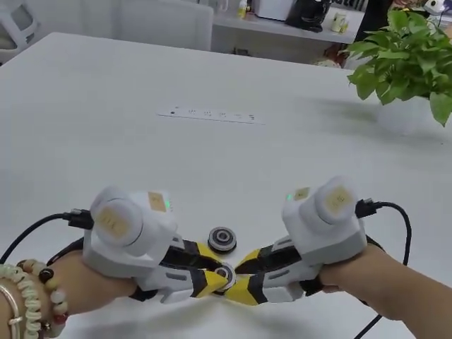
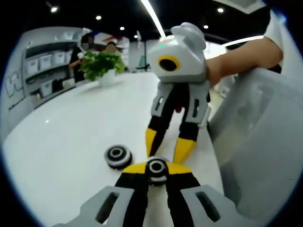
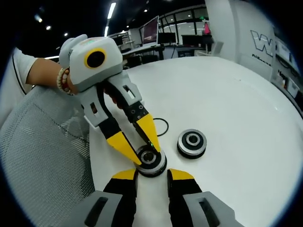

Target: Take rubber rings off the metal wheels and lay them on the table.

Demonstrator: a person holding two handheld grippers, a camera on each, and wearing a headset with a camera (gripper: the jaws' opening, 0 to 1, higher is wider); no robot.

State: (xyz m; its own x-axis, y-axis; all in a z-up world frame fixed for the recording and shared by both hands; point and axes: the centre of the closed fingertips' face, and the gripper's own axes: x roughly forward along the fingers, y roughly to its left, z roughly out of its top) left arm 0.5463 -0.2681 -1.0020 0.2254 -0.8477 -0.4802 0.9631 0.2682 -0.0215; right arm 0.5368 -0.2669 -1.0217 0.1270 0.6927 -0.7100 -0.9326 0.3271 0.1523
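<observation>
At the bottom centre of the head view, a metal wheel [image 1: 224, 274] is clamped between the yellow tips of the left gripper [image 1: 214, 280], whose jaws are closed onto its rim. Opposite it, at the bottom of the right gripper view, the right gripper [image 3: 152, 174] is seen with its jaws parted, the tips set just beside the near edge of the same wheel; whether they touch it cannot be told. A second metal wheel [image 1: 222, 239], with a dark band round its rim, is lying flat on the white table [image 1: 212, 162] just above the held one. A thin black rubber ring [image 3: 161, 126] is seen flat on the table, partly hidden behind the left gripper's jaw. A white power strip [image 1: 210, 114] is set mid-frame, and a potted plant [image 1: 406, 56] at upper right.
</observation>
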